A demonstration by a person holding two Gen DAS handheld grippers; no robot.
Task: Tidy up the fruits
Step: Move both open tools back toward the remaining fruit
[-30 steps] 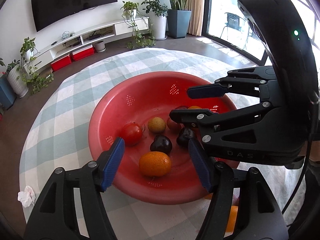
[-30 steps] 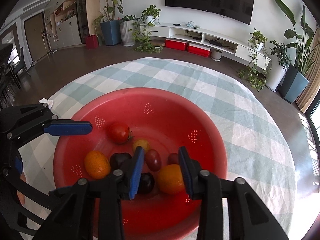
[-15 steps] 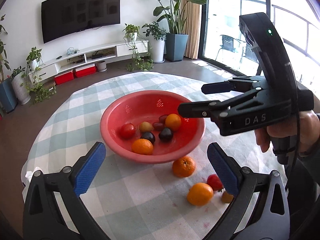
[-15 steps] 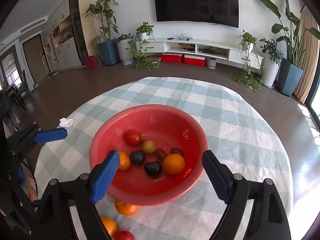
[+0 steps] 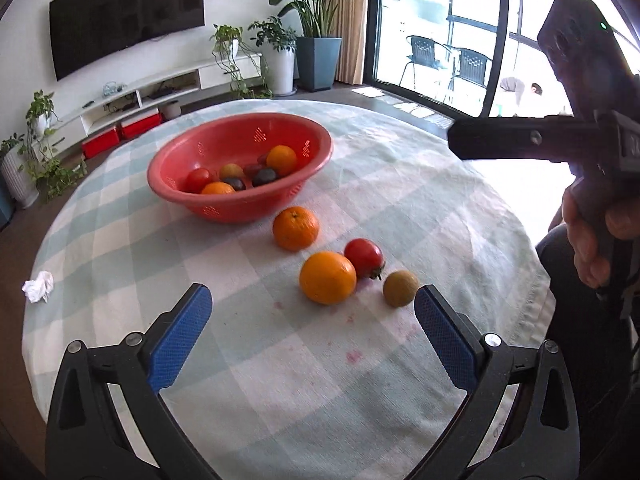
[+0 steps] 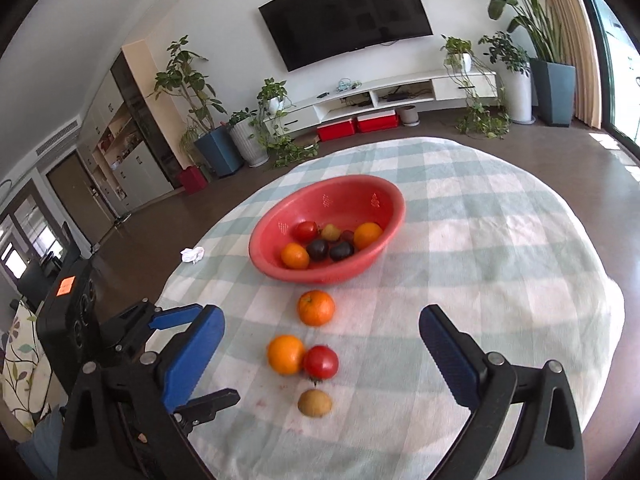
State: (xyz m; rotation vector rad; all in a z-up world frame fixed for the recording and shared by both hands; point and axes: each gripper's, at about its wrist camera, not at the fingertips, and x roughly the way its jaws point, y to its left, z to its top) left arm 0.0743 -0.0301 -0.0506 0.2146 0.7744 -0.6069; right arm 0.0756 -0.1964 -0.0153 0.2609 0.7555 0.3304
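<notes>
I see both grippers held back over the near part of the round table [image 5: 460,216], which is covered with a pale green checked cloth [image 6: 500,240]. The left gripper [image 5: 312,336] has its jaws spread wide with nothing between them; the right gripper [image 6: 320,360] has just been opening and also holds nothing. The red perforated bowl [image 5: 240,206] sits toward the far side of the cloth, well clear of every table edge, and contains two oranges, a tomato, dark plums and a yellowish fruit. Four fruits lie on the cloth on my side of the bowl: an orange [image 5: 296,228] near the bowl's rim, then a larger orange [image 5: 327,277] touching a red tomato [image 5: 364,258], then a small brown-green fruit [image 5: 401,289] just beside the left gripper's right pad. Bare cloth lies open to either side of this row. A crumpled white tissue [image 5: 38,286] lies at the left table edge. No readable writing is visible.
</notes>
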